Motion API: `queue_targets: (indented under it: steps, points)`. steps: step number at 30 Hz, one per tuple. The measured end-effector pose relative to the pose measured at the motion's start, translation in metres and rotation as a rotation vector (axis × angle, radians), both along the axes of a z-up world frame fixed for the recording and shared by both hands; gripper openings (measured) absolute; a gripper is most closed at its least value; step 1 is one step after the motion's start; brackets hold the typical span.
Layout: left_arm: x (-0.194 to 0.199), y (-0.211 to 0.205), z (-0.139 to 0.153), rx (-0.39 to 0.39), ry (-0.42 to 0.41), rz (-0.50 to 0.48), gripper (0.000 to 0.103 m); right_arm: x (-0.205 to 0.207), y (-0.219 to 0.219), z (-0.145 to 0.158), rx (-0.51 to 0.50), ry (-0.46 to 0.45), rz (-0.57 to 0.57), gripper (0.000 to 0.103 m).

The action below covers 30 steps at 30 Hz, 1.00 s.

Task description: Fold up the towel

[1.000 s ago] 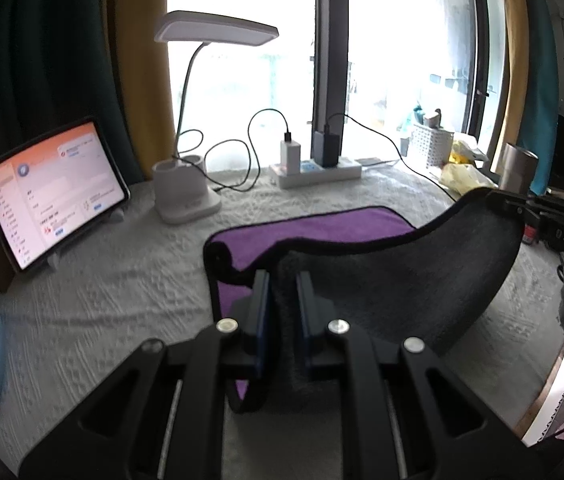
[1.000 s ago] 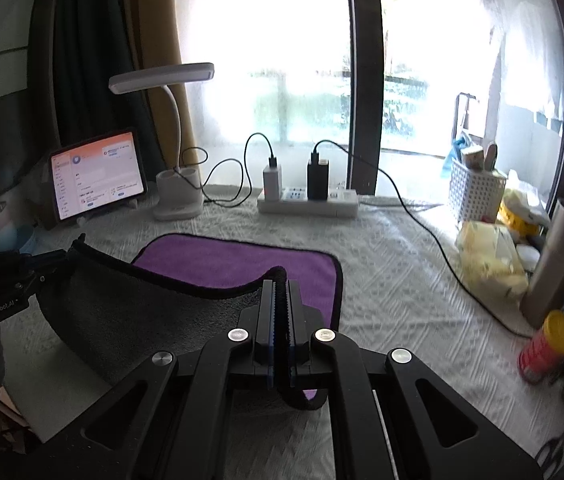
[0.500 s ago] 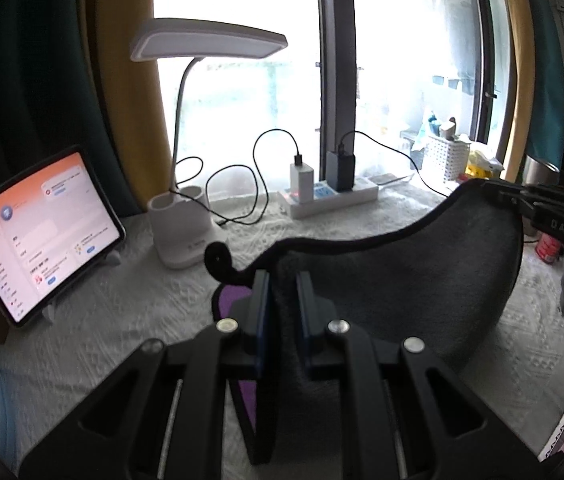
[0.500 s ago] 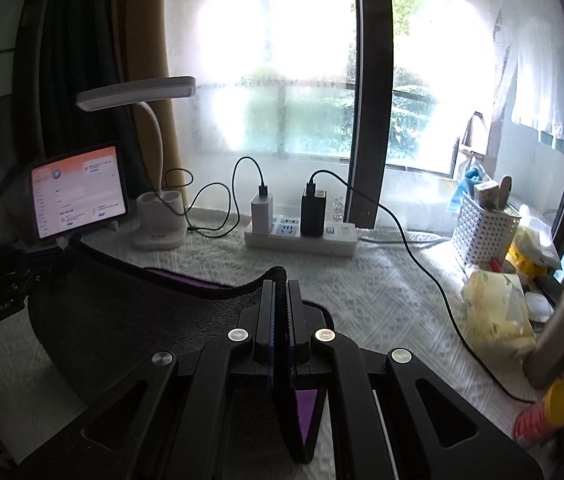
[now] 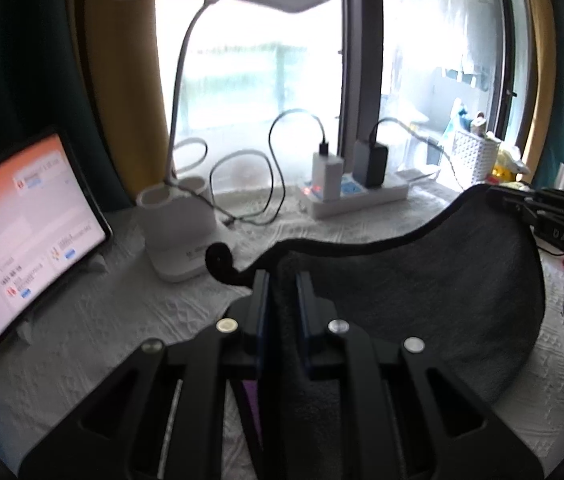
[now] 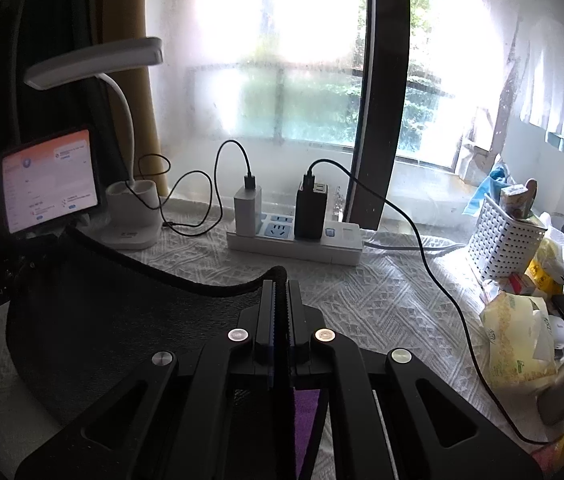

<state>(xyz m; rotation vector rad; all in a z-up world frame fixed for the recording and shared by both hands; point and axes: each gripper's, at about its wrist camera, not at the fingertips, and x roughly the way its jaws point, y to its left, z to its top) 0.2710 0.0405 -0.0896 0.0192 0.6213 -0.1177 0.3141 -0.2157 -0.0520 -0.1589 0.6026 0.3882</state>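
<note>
Left gripper [image 5: 282,292]: jaws closed onto a thick bunch of the towel's [image 5: 422,292] black-bound edge. Right gripper [image 6: 280,296]: jaws pinched nearly together on the other corner of that edge. The towel, grey face showing with purple visible beneath, hangs slung between the two grippers above the white patterned surface [image 6: 382,300], near the power strip [image 6: 294,240]. Assessment: fold in progress; the raised edge is not yet laid down or aligned.

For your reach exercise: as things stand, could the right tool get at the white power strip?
Probably not: the right tool is shut on the towel, though the cloth-covered table before the power strip lies bare.
</note>
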Motion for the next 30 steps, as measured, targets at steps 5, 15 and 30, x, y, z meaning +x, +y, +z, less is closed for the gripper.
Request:
queue_targets:
  steps: [5, 15, 30]
  points:
    - [0.017, 0.006, -0.016, -0.036, 0.039, 0.003, 0.014, 0.019, 0.001, -0.023, -0.047, 0.032, -0.048, 0.005]
    - [0.044, 0.021, -0.049, -0.069, 0.170, 0.079, 0.017, 0.038, 0.011, -0.060, -0.125, 0.099, -0.069, 0.005]
    - [0.031, 0.043, -0.034, -0.136, 0.113, 0.191, 0.084, 0.051, -0.003, -0.072, -0.109, 0.175, -0.149, 0.036]
